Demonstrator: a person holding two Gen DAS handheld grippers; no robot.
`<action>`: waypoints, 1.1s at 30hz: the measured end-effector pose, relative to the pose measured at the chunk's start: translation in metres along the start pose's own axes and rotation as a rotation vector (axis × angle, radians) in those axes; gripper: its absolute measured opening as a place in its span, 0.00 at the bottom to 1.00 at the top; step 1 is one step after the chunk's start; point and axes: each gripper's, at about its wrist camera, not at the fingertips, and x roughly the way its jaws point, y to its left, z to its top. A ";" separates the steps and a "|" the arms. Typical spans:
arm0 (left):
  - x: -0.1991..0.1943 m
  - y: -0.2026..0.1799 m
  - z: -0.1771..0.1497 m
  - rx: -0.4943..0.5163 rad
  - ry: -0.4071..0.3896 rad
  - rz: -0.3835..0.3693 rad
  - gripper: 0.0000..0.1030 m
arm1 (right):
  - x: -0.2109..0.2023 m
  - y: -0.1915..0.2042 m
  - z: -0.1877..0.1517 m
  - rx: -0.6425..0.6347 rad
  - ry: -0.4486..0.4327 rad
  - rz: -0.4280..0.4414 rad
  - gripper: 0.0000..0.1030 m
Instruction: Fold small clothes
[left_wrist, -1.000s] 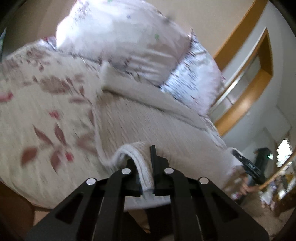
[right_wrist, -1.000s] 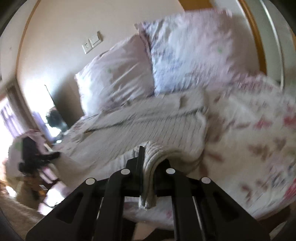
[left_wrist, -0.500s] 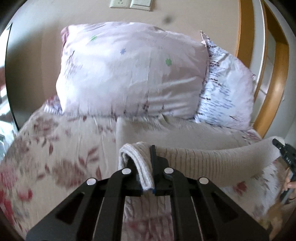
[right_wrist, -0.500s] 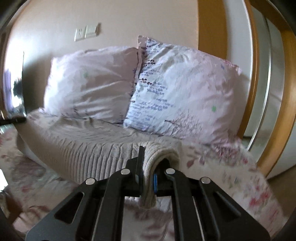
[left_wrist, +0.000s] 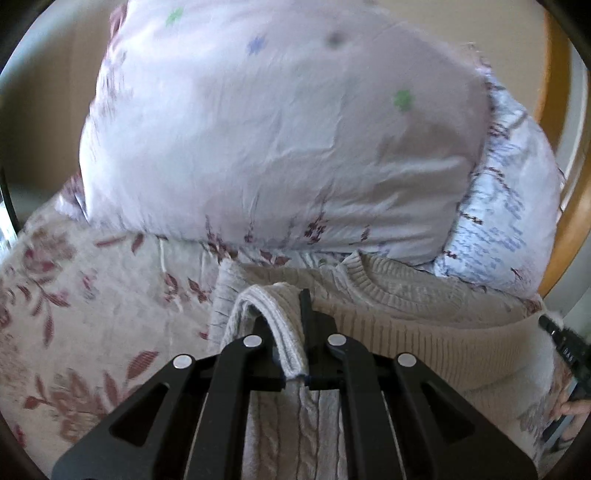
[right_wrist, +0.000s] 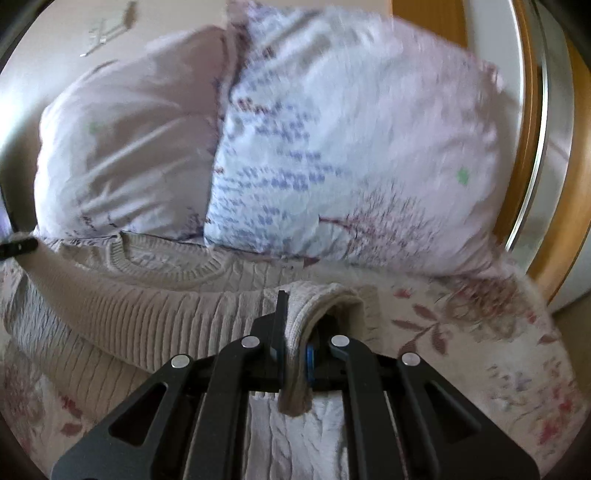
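Both grippers, left gripper (left_wrist: 295, 343) and right gripper (right_wrist: 295, 354), stay clamped on the beige knit sweater (left_wrist: 424, 339) hem. They have carried it forward to the collar (right_wrist: 166, 266) by the pillows (right_wrist: 351, 155) (bottom-to-top fold nearly laid).

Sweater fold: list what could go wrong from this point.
1. Both the left tool and the right tool pinch only a narrow bit of the sweater hem; the knit could slip out or stretch.
2. The collar lies right against the pillows, so the carried hem may land on them and the fold end up crooked.
3. The ribbed band sags between the grips and may bunch when laid down.
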 end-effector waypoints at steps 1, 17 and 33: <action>0.007 0.003 0.000 -0.021 0.016 -0.004 0.05 | 0.009 -0.004 0.000 0.024 0.024 0.010 0.07; 0.062 0.010 0.010 -0.134 0.122 -0.063 0.24 | 0.071 -0.047 0.013 0.417 0.194 0.230 0.40; 0.004 0.041 0.000 -0.104 0.035 -0.112 0.53 | 0.011 -0.079 -0.001 0.373 0.076 0.181 0.38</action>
